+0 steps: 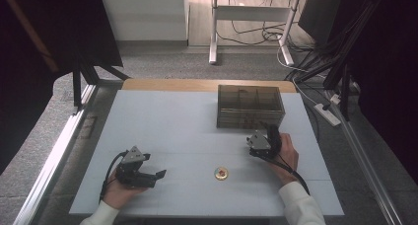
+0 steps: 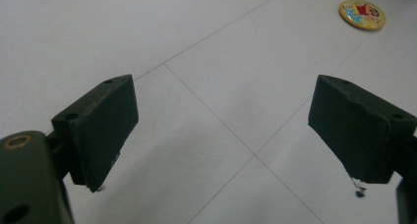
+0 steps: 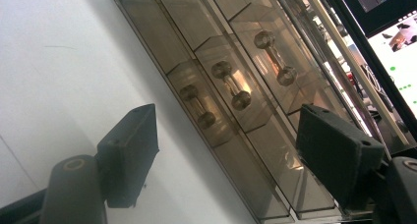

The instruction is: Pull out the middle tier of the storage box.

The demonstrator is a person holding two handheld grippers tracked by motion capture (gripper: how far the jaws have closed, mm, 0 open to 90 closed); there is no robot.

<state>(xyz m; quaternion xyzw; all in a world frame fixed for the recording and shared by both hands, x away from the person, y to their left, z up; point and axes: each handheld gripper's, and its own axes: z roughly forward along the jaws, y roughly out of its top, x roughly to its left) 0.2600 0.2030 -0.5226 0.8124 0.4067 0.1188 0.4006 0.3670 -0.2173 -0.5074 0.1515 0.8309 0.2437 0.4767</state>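
Far right of the table: a smoked, see-through drawer box (image 1: 250,106) sits broadside to the person, long axis running left to right
Right gripper (image 1: 262,136): hovering just in front of the box's near face, jaws wide apart with nothing between them
Right gripper view: the box front (image 3: 231,116) runs on a slant straight ahead of the black fingers (image 3: 130,150), three stacked drawers showing, each with a dumbbell-shaped handle (image 3: 230,85)
Key relation: the handles lie beyond the fingertips and not yet between them; the middle one sits closest to the line between the jaws, so my read is the next move means going forward and closing on that bar
Nearer hand: the right one, plainly; it is just beside the box
Left gripper (image 1: 157,174): resting low on the near left of the table, well apart from the box, jaws wide and empty
Left gripper view: blocky matte fingers (image 2: 101,130) over bare board, a small round gold badge (image 2: 363,14) beyond them
Badge on the table: near centre (image 1: 221,173), between the two hands, untouched
Materials: box is glossy tinted plastic with sharp edges; handles look shiny; table top (image 1: 172,131) is pale, matte, scored with thin seams
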